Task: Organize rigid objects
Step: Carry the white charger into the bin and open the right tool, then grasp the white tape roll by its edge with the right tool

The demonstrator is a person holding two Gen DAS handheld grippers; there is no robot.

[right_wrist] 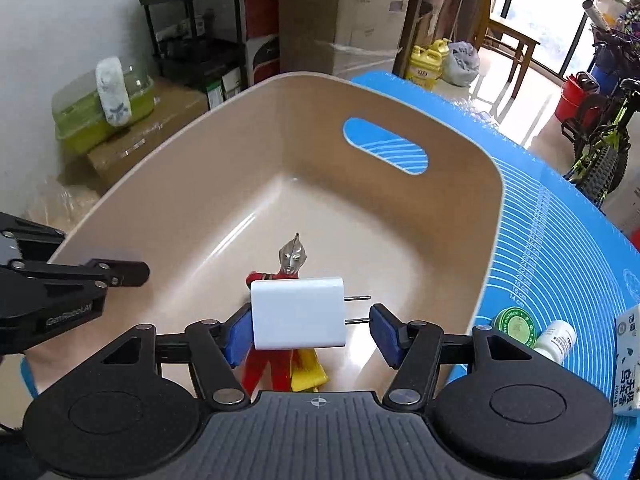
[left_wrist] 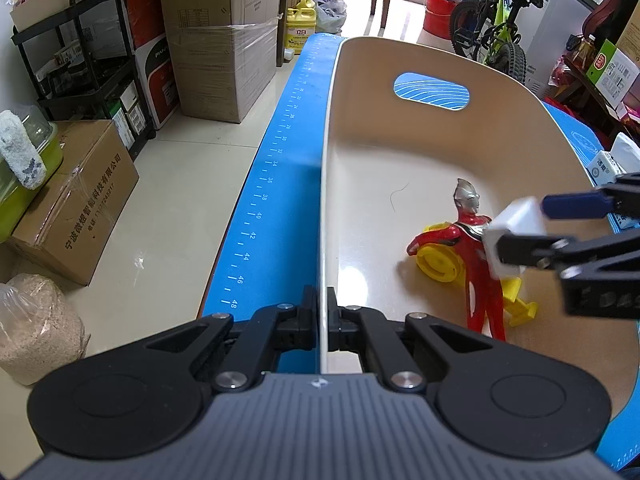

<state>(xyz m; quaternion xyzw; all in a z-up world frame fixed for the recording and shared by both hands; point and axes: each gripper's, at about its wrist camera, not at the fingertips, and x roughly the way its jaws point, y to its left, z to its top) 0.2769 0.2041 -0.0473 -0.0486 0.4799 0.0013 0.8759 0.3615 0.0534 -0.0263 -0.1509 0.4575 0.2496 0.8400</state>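
The white charger (right_wrist: 298,314) sits at the lower centre of the right wrist view, between the blue pads of the right claw (right_wrist: 312,332). Its left side touches the left pad (right_wrist: 239,338), while its two metal prongs point right toward the other pad, which stands apart from the charger body — the claw is spread wider than the charger and does not pinch it. In the left wrist view the same charger (left_wrist: 516,236) shows at the right edge, between that claw's fingers, above the tub's floor.

Directly behind and below the charger lies a red and silver toy figure (right_wrist: 290,258) on the floor of the beige tub (right_wrist: 400,240), with a yellow toy (right_wrist: 308,368) beside its legs. In the left wrist view the figure (left_wrist: 474,248) stretches across the lower right of the tub, its arm over the yellow toy's wheel (left_wrist: 440,256).

The left claw (left_wrist: 323,322) is closed on the tub's near wall (left_wrist: 326,184), one finger on each side of the rim — bottom centre of its own view.

The tub rests on a blue mat (right_wrist: 560,240) covering the surface. At the lower right of the right wrist view, a green round tin (right_wrist: 516,326), a small white bottle (right_wrist: 558,338) and a tissue pack (right_wrist: 628,360) lie on the mat.
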